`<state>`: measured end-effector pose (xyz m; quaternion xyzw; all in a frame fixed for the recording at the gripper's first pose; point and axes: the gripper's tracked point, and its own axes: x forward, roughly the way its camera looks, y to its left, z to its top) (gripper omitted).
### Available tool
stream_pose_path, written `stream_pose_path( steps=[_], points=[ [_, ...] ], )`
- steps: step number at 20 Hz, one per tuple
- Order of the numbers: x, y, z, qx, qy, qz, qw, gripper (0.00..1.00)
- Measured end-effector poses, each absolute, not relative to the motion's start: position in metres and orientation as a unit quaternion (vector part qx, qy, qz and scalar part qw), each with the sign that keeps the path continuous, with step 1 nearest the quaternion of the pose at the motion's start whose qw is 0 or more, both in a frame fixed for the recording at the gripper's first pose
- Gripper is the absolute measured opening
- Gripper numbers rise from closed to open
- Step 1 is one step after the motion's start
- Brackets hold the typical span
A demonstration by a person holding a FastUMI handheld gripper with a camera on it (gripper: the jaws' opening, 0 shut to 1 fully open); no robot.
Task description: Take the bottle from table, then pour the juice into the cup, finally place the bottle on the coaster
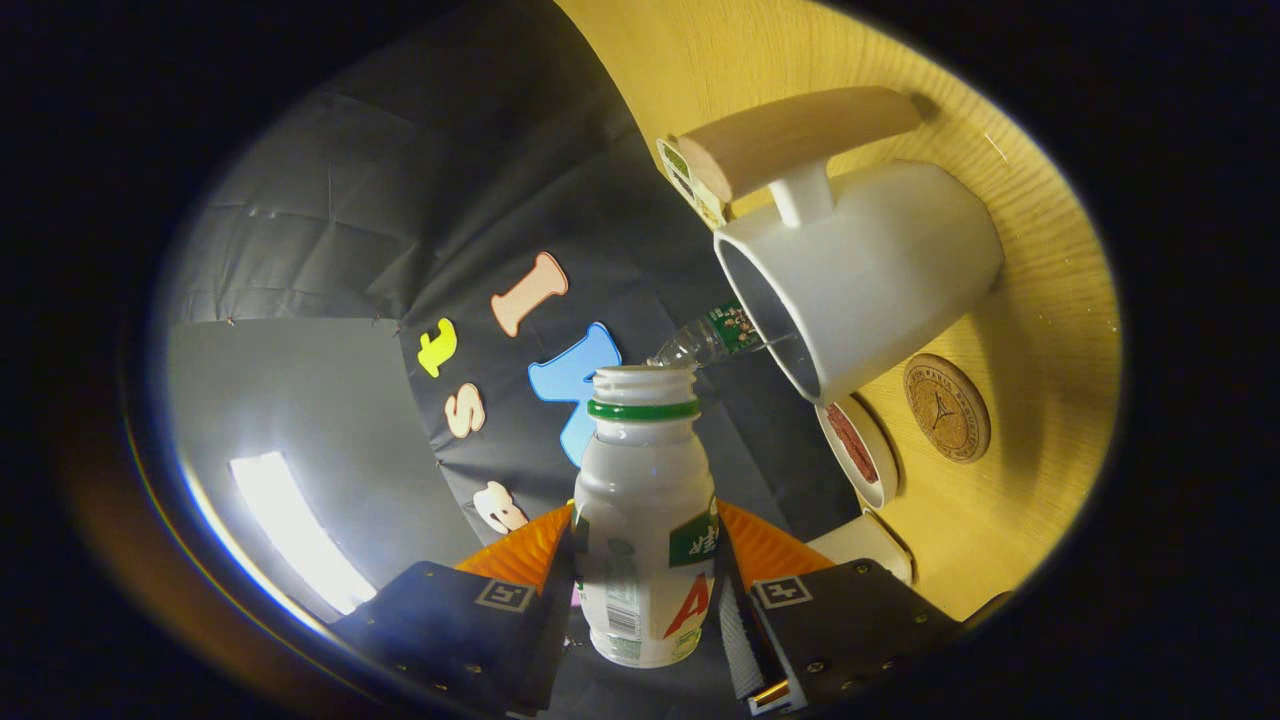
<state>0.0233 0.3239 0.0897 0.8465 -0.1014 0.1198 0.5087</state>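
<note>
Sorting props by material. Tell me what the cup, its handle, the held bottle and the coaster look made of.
Cup: glazed ceramic by its smooth, glossy white wall, though enamel is possible.
Handle: pale matte wood, by its colour.
Bottle, with the hand-held gripper shut on it: opaque white plastic, printed label, green neck ring.
Coaster: probably cork or wood, brown and matte with a stamped pattern.

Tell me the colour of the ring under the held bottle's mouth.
Green, on the bottle gripped between the jaws; gripper view shows it best.

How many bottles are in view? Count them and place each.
2. The white bottle is clamped between the tongs, cap off. A clear bottle lies beyond it, beside the cup's mouth. Others may be hidden.
</note>
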Motion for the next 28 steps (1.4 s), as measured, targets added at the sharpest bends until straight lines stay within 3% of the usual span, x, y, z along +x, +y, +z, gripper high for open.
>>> stream_pose_path(
  steps=[18,28],
  points=[
    [0.024,0.325,0.087,0.844,-0.100,0.115,0.514,0.65],
    [0.031,0.335,0.068,0.802,-0.070,0.096,0.585,0.65]
  ],
)
